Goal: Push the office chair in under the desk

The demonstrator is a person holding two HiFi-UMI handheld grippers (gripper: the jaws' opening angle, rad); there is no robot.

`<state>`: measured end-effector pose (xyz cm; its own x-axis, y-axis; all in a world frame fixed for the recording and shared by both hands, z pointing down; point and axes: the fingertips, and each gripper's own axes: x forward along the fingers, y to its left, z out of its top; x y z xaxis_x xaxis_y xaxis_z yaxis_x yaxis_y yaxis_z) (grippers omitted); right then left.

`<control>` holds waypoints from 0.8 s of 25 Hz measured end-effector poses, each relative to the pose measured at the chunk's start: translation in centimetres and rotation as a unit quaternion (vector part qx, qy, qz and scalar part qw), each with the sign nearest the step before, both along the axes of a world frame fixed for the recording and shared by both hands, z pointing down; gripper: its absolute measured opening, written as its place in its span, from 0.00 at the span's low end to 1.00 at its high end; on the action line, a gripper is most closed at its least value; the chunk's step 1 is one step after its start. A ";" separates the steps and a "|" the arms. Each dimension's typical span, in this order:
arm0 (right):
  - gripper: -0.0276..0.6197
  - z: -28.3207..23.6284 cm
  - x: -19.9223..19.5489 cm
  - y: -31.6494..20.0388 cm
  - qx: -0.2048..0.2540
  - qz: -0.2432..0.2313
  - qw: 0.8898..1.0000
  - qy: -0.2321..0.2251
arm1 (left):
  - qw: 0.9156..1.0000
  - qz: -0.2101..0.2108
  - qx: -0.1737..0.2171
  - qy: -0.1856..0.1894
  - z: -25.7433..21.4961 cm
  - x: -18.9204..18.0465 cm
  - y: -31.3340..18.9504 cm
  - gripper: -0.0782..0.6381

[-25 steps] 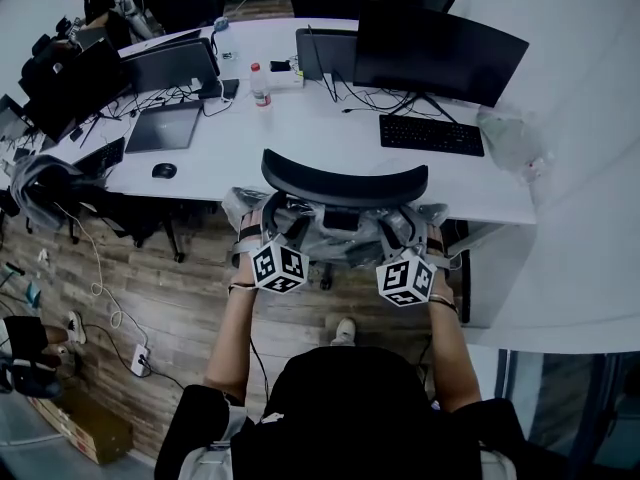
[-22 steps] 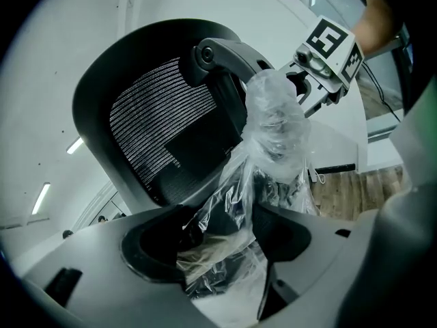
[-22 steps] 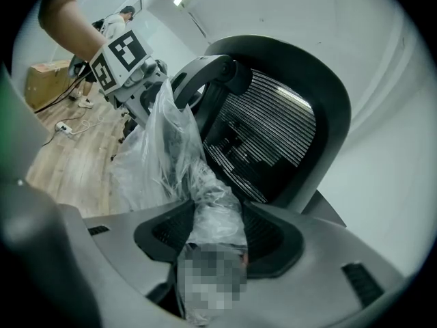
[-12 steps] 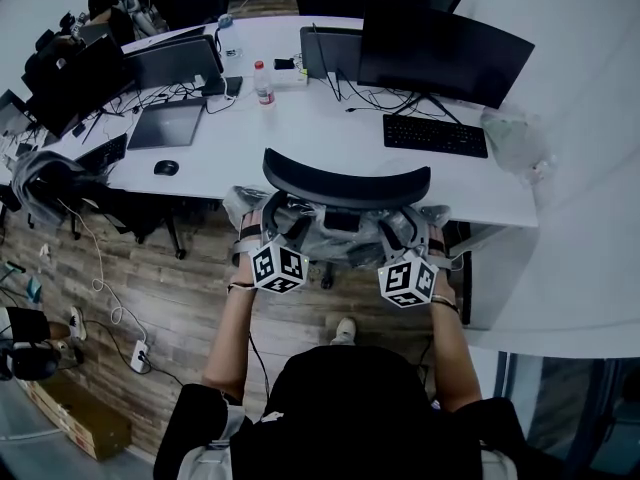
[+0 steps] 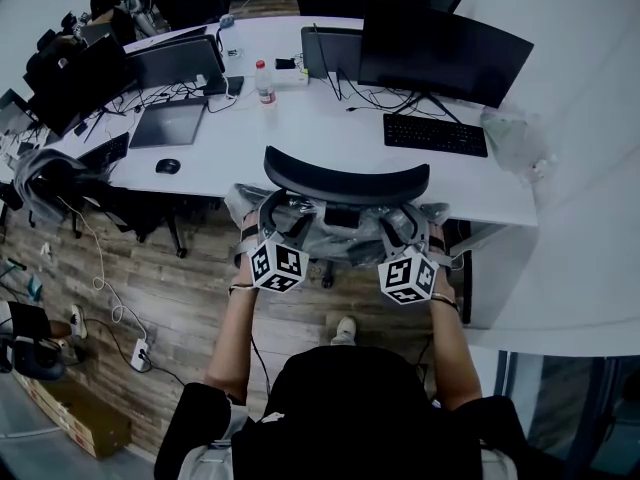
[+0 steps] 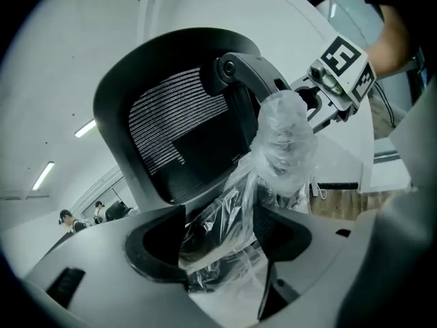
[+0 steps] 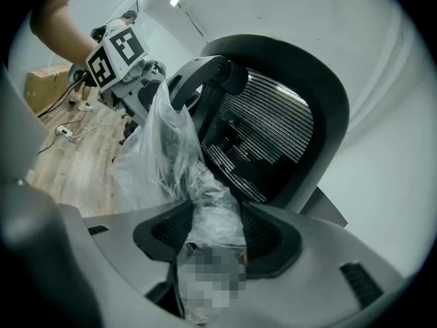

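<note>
Starting on the left, the left tool (image 6: 218, 234) is squeezed onto the left armrest (image 6: 280, 142) of the office chair (image 5: 345, 183). The armrest sits between its two dark pads, and both pads press into the crinkly see-through plastic wrapped around it. The chair is right in front of this tool, so close that its back fills much of the left gripper view. That back is a black rounded frame with thin stripy mesh in the middle.

From above, the chair stands between the person and the long white counter (image 5: 300, 133). The curved top of its back is right at the counter's near edge. The chair stands on a brown wooden floor (image 5: 150, 288).

On the smooth counter top, a flat grey laptop (image 5: 165, 126) and a small black mouse (image 5: 167, 166) lie to the left. A little bottle (image 5: 261, 83) with a red cap stands further back. A long black keyboard (image 5: 433, 135) lies in front of a wide dark monitor (image 5: 440, 56) to the right.

On the right, the right tool (image 7: 205, 234) grips the right armrest (image 7: 206, 207) in the same way. Its pads are closed on the shiny bunched plastic, and the chair's mesh back rises just past them
</note>
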<state>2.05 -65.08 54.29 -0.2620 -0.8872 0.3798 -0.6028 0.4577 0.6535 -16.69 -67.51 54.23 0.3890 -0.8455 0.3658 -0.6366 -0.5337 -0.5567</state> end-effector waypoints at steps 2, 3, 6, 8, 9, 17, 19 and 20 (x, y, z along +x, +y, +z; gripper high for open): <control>0.40 -0.2 0.2 -0.1 -0.003 0.005 1.000 -0.001 | 1.000 -0.004 -0.001 0.010 -0.3 -0.1 0.2 0.56; 0.40 -0.3 0.3 -0.1 -0.004 0.008 1.000 -0.002 | 1.000 -0.005 -0.001 0.013 -0.4 -0.1 0.3 0.56; 0.40 -0.3 0.6 0.0 -0.002 0.019 1.000 -0.004 | 1.000 -0.013 -0.007 0.017 -0.3 -0.4 0.6 0.56; 0.39 -0.7 0.6 0.1 0.002 0.026 1.000 -0.009 | 0.999 -0.017 -0.013 0.031 -0.5 -0.6 0.8 0.56; 0.39 -1.0 0.6 0.2 0.006 0.030 0.999 -0.014 | 0.999 -0.019 -0.013 0.038 -0.8 -0.8 0.9 0.56; 0.24 -4.0 1.1 3.0 0.032 0.073 0.995 -0.068 | 0.994 -0.029 0.019 0.104 -4.5 -1.5 4.0 0.50; 0.21 -4.6 1.0 3.7 0.035 0.077 0.993 -0.080 | 0.993 -0.026 0.022 0.115 -5.2 -1.5 4.8 0.47; 0.19 -4.9 1.0 4.1 0.038 0.079 0.992 -0.088 | 0.992 -0.023 0.023 0.122 -5.6 -1.4 5.2 0.46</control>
<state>3.05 -60.99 49.38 -0.1736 -0.9467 0.2714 -0.7716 0.3020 0.5599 -18.09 -62.27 48.63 0.4222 -0.8779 0.2259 -0.7784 -0.4788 -0.4060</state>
